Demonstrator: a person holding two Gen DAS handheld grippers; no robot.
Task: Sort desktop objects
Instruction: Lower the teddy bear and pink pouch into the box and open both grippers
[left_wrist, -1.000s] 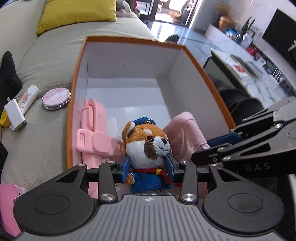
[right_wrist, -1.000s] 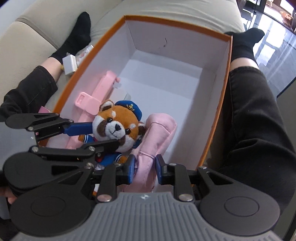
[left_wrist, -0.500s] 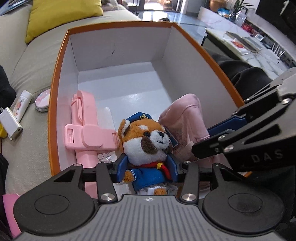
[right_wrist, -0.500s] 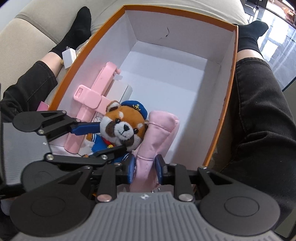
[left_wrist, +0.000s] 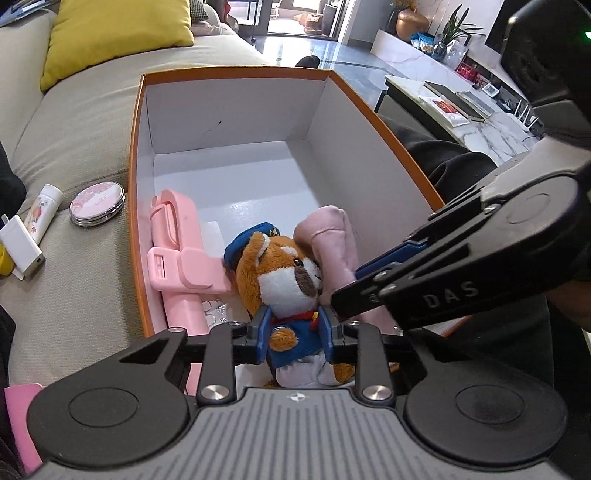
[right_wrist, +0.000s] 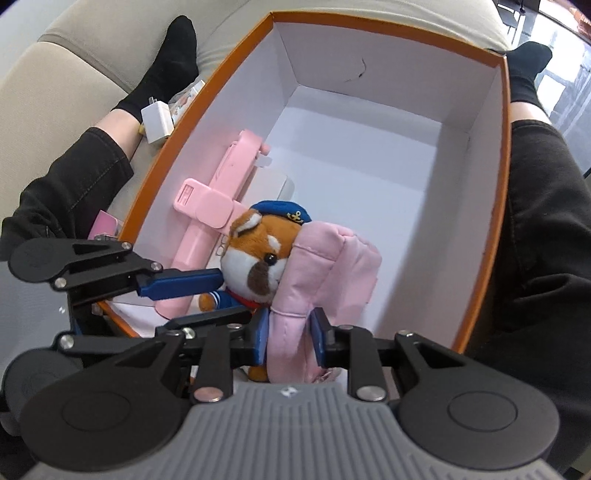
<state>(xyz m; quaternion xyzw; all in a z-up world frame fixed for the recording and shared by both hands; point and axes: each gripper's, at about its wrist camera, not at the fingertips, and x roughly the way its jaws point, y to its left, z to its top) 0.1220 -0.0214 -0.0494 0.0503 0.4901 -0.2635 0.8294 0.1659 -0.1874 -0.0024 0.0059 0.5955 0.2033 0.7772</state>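
Note:
An orange box with a white inside lies on a beige sofa. My left gripper is shut on a plush fox in a blue sailor suit, held low at the box's near end. My right gripper is shut on a pink padded pouch beside the fox, to its right. A pink folding holder lies along the box's left wall. The right gripper's fingers show in the left wrist view.
On the sofa left of the box lie a round pink compact, a small tube and a white charger. A yellow cushion sits behind. The person's black-trousered legs flank the box.
Both grippers have gone lower into the near end of the box with the fox and pouch. The fox has tilted to the right against the pouch.

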